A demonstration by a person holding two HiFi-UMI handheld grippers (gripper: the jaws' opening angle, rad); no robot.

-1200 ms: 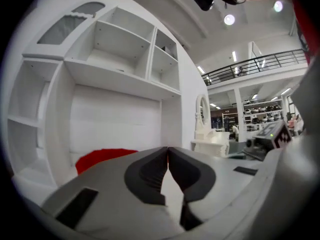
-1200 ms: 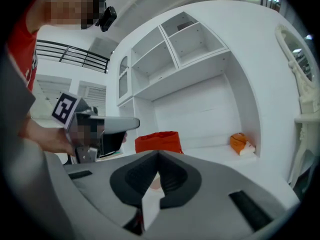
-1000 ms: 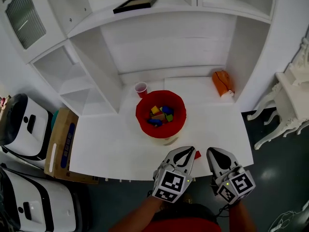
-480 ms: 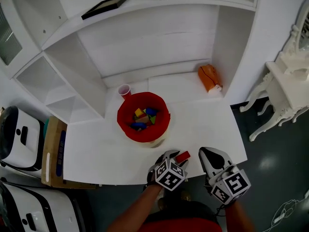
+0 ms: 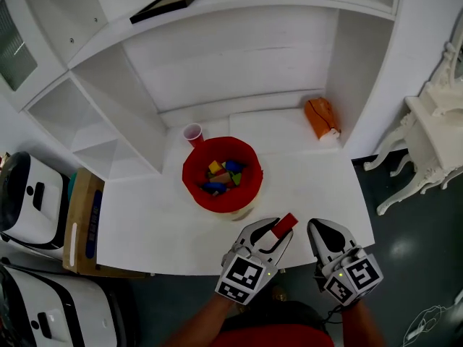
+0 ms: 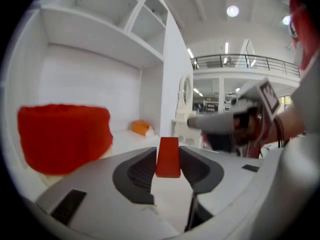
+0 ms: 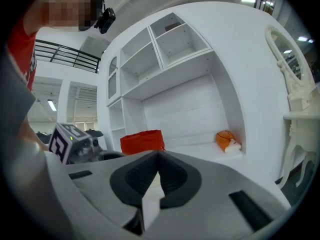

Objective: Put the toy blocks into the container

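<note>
A red wedge-shaped block [image 5: 284, 225] sits between the pads of my left gripper [image 5: 277, 230], just above the table's front edge. In the left gripper view the block [image 6: 168, 158] stands upright and both pads touch its sides while the jaws are closing on it. The red container [image 5: 194, 186] stands a little ahead and to the left, holding several coloured blocks [image 5: 226, 173]. It fills the left of the left gripper view [image 6: 62, 136]. My right gripper [image 5: 323, 231] hovers to the right of the left one, its jaws shut and empty [image 7: 159, 155].
A small pink cup [image 5: 193, 133] stands behind the container. An orange bag [image 5: 320, 116] lies at the back right of the white table [image 5: 145, 223]. Shelving walls rise on both sides. A cardboard box [image 5: 81, 223] and white machines [image 5: 32, 197] are at the left, white furniture [image 5: 427, 143] at the right.
A second ago the red block lay on the table beside the left gripper's tip. The left jaws opened around it, closed, and now hold it raised.
</note>
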